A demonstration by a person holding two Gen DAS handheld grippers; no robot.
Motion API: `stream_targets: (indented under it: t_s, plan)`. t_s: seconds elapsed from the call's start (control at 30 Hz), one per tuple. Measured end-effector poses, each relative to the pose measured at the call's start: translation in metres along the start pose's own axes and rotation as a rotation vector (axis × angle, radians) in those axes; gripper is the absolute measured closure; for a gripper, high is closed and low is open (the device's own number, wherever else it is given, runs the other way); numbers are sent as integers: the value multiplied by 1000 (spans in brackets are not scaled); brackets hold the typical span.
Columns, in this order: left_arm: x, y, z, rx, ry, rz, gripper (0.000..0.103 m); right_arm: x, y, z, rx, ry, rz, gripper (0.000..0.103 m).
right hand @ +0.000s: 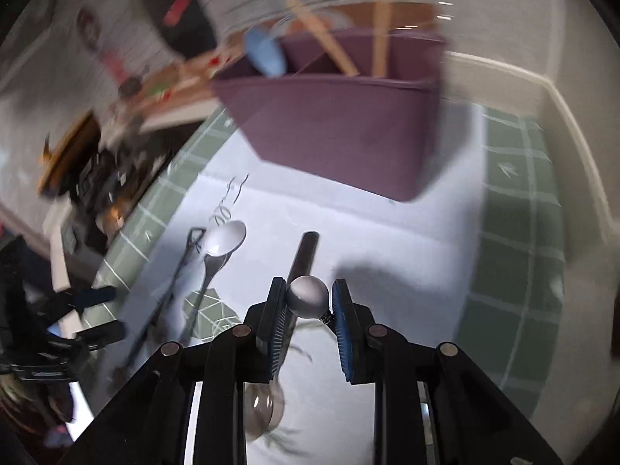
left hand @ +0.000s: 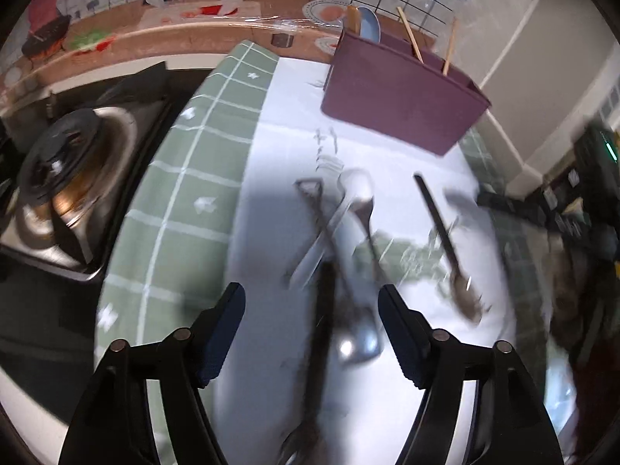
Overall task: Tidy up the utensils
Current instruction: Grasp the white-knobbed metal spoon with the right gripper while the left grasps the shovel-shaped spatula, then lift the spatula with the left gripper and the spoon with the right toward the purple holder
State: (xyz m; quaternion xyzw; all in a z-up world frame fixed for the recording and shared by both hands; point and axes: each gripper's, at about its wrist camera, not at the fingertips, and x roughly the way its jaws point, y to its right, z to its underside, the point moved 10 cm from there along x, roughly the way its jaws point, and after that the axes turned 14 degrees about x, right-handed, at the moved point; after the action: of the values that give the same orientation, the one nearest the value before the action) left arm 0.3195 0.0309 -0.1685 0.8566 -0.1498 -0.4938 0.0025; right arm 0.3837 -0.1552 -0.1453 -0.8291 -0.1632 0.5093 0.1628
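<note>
Right gripper (right hand: pixel 308 302) is clamped on a spoon (right hand: pixel 308 296), held above the white cloth (right hand: pixel 387 240) in front of the purple caddy (right hand: pixel 329 124). Left gripper (left hand: pixel 312 310) hangs wide open over the jumbled cutlery (left hand: pixel 341 232), gripping nothing.

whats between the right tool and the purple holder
The right tool, shut on a metal spoon, faces the purple holder. In the right wrist view, only bare white cloth and the tip of a black handle lie between.
</note>
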Motion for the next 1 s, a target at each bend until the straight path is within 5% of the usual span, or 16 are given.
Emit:
stream_targets:
  t_s: [0.1,0.23,0.5,0.67,1.0]
  plan:
    - [21,1,-14,-46,-55,16,66,-25,1,2,32,85,6,81]
    - [47,3,-24,-22,-130,-17,66,-45,-8,11,33,144,-6,83]
    - [61,6,-42,40,-149,-124,76,-64,-15,30,29,198,-22,83]
    - [60,18,-43,86,-97,-108,96,-75,-13,37,36,219,-15,83]
    - [-30,57,-36,162,159,12,98,-99,-15,45,28,235,1,83]
